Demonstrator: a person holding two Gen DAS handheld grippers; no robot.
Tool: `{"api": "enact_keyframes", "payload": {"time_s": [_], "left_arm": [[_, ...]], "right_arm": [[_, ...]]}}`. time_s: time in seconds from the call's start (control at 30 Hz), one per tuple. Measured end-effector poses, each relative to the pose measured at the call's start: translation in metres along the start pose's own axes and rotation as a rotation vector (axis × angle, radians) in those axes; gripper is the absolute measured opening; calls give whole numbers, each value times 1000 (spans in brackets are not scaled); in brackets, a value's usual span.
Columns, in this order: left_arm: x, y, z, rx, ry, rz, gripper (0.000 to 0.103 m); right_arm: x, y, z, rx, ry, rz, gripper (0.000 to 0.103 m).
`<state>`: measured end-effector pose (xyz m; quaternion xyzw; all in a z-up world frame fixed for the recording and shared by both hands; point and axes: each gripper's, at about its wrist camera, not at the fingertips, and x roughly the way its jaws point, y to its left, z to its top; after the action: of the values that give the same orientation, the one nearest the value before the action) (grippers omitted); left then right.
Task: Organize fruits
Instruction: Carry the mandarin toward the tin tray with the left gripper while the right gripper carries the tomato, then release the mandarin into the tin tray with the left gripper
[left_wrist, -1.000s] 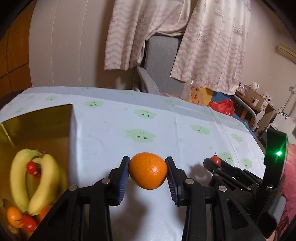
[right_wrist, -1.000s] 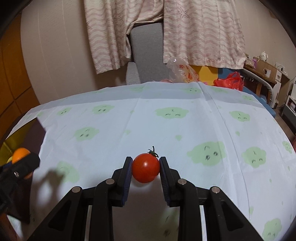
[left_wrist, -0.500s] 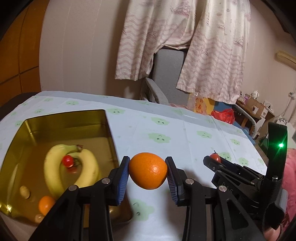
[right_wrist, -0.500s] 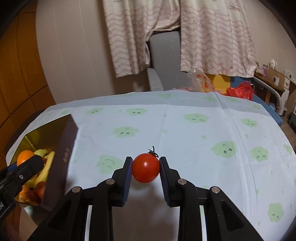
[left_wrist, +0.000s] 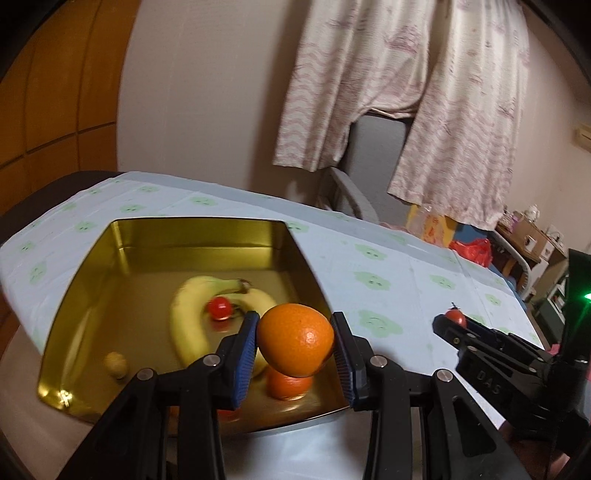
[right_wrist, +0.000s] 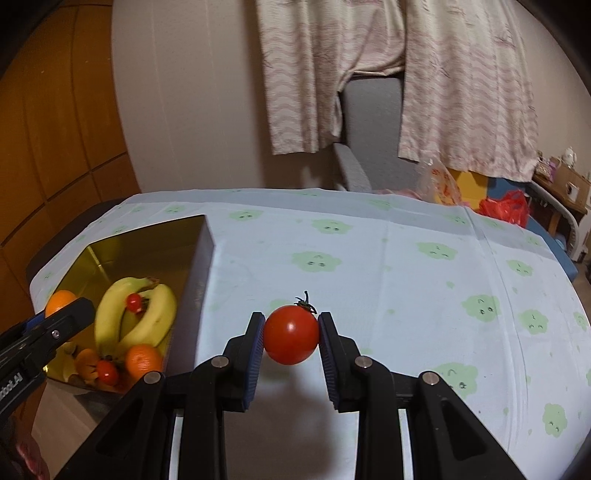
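Item 1. Left gripper (left_wrist: 295, 341): jaws closed on an orange (left_wrist: 295, 345), pinched at its widest girth so it cannot roll free. It hangs above the near right corner of the gold tin (left_wrist: 195, 229), apparently carried there for dropping in.

Item 2. Right gripper (right_wrist: 291, 338): jaws closed on a tomato (right_wrist: 291, 339), stem up, gripped across its middle. It is held over bare cloth, well apart from the tin, probably waiting its turn while the other gripper occupies the opening.

Item 3. Gold tin, open-topped, near the left end of the bench. Contents: bananas (left_wrist: 192, 317), curved together; a small red tomato (left_wrist: 221, 307) resting on them; a second orange (left_wrist: 290, 386) directly under the held one; a small pale round fruit (left_wrist: 116, 363) near the front wall. The right wrist view shows further small fruit at the front corner, kind not clear. Judgement: sorting is well advanced, two pieces outstanding.

Item 4. Bench, covered by a pale blue cloth (right_wrist: 388, 236) printed with green cloud faces; creased, otherwise bare.

Item 5. Room: cream wall, wood panelling (right_wrist: 55, 129) at left, pink patterned garments (right_wrist: 461, 85) hanging over a grey chair (right_wrist: 369, 122), cluttered shelves and a red bag (right_wrist: 506, 208) at far right.
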<state>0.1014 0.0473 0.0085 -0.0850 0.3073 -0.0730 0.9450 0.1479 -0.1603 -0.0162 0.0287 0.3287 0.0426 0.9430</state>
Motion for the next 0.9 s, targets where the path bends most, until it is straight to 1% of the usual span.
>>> {"api": "enact_keyframes", "payload": {"time_s": [0.23,0.43,0.6,0.77,0.9], "left_arm": [[-4,32,-3,-50,-3,43,39],[-2,62,-2,-94,2,101,39],[11,87,-4,-123,58,138,39],[20,105,-7,-128,83,174,39],[29,122,-11,-153,108,204,39]], "right_arm": [[-3,21,0,-25,1,32,29],[-6,34,-1,-26,1,82,29],[-7,48,-2,-41,2,123,29],[-5,61,-4,-61,14,147,29],[-3,67,-5,-70,25,155,29]]}}
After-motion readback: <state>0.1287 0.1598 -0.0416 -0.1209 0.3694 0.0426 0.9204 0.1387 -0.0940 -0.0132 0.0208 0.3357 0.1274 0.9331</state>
